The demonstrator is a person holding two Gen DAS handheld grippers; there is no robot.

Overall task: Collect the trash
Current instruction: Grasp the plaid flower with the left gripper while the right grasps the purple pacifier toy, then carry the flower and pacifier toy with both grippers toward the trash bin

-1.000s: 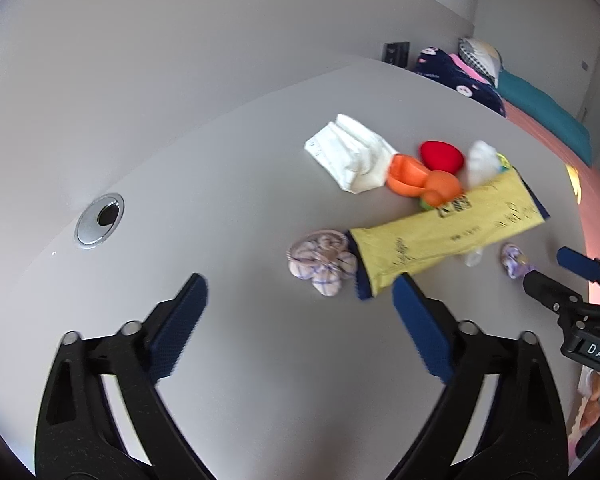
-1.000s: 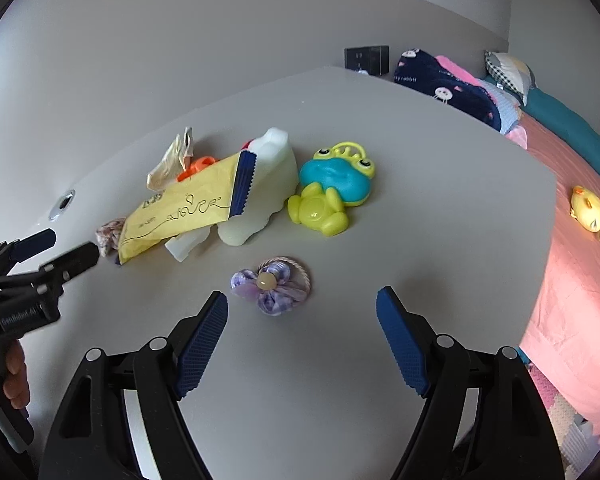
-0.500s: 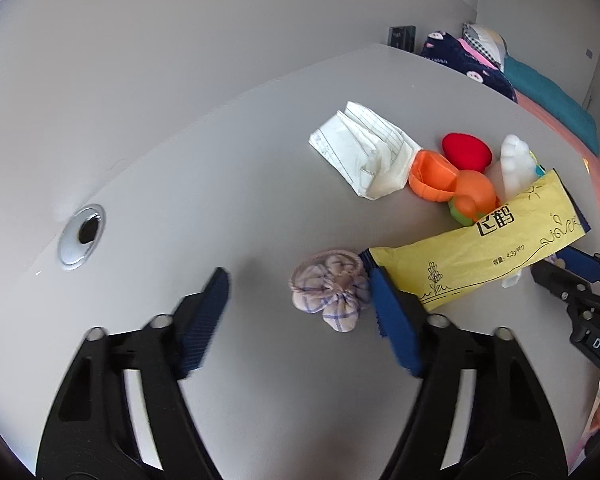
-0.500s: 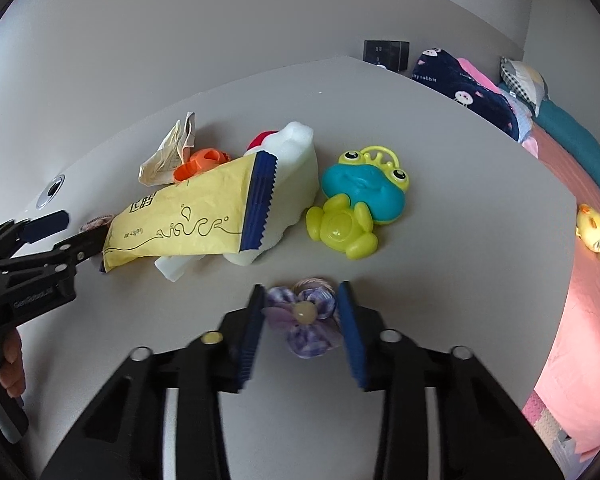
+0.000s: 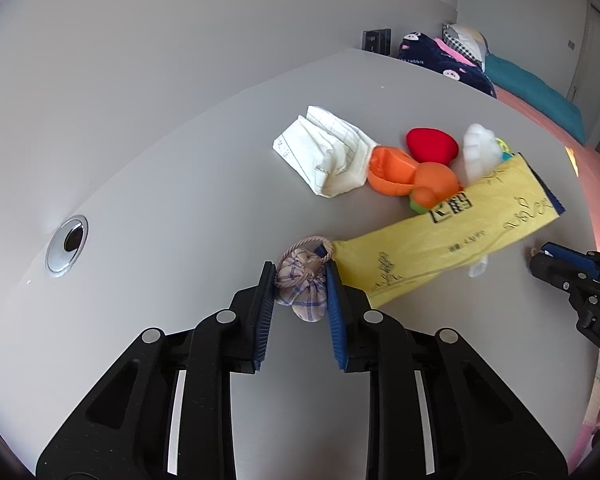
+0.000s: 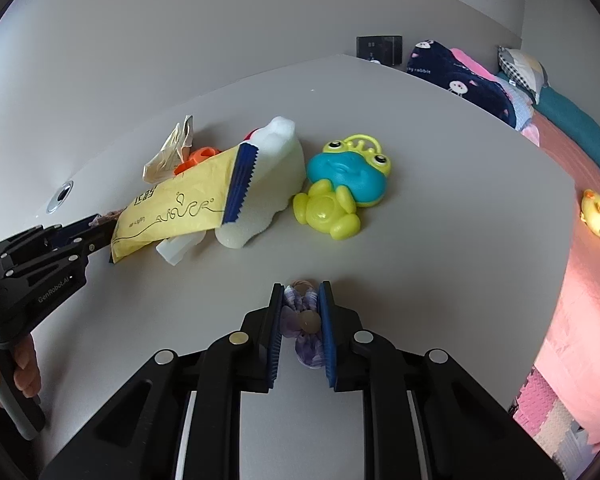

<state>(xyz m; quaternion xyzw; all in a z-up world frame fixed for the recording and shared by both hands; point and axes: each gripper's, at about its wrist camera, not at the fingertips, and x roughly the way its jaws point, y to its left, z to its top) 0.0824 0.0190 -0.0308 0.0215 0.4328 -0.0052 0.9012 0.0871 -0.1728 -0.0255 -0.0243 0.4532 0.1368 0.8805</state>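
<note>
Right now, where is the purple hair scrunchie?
In the right wrist view, the purple hair scrunchie sits on the white table between the closing right gripper's blue pads, nearer the camera than the frog toy.

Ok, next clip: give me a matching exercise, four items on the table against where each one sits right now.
Things:
1. plaid hair scrunchie
2. purple hair scrunchie
3. yellow snack packet
4. frog toy

Places:
A. lying partly over the white foam block
B. between the closing pads of the right gripper
C. just right of the foam block, untouched
D. between the closing pads of the left gripper

Pairs: 1-D, 2-B, 3-A, 4-C
</note>
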